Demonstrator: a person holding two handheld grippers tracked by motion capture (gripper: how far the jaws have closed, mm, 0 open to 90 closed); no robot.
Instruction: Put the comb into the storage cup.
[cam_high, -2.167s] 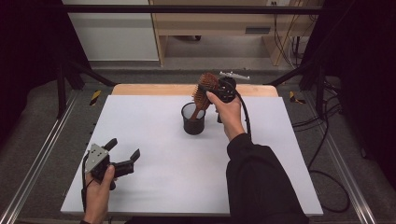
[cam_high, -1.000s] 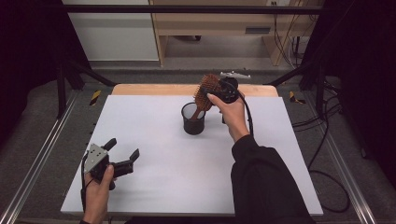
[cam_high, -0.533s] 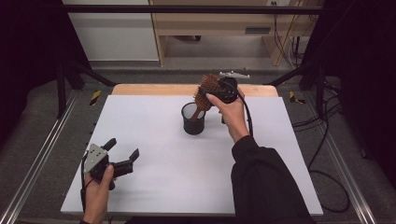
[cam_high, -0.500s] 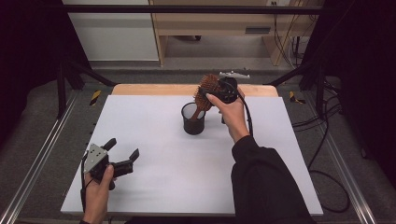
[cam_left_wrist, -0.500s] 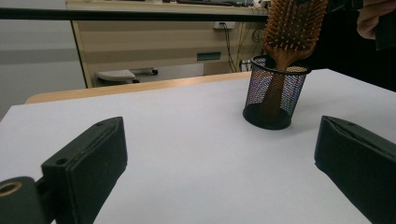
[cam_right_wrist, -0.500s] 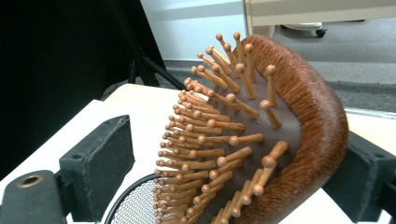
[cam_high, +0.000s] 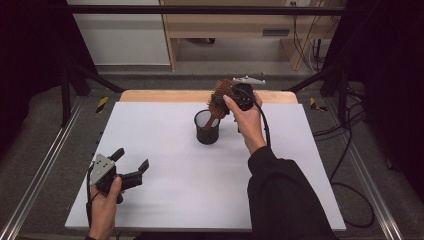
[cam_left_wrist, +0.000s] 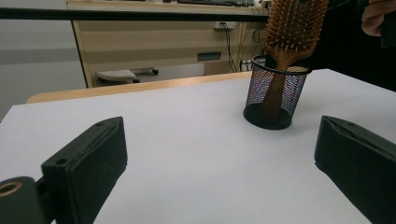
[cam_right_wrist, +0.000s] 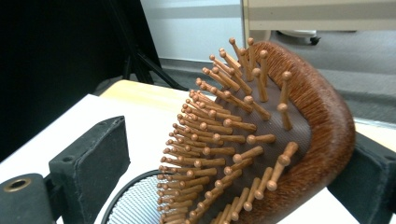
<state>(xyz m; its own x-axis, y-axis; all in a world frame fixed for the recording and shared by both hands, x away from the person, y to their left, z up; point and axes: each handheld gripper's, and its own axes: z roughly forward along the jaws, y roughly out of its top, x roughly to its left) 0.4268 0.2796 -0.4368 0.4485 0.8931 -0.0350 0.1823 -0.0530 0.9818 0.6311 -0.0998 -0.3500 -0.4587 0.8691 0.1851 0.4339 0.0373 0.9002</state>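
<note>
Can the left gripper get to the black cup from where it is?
Probably yes. The left gripper is open, and the table between it and the cup is bare. The brush and right gripper sit above the cup, though.

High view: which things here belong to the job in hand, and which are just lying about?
In the job:
hairbrush, handle down in the cup
mesh cup
right gripper, jaws either side of the brush head, one touching its back
white table, bearing the cup

Lying about:
left gripper, open, idle at the near left
desk behind
floor cables

Brown wooden hairbrush stands handle-down, tilted, in black mesh cup
</note>
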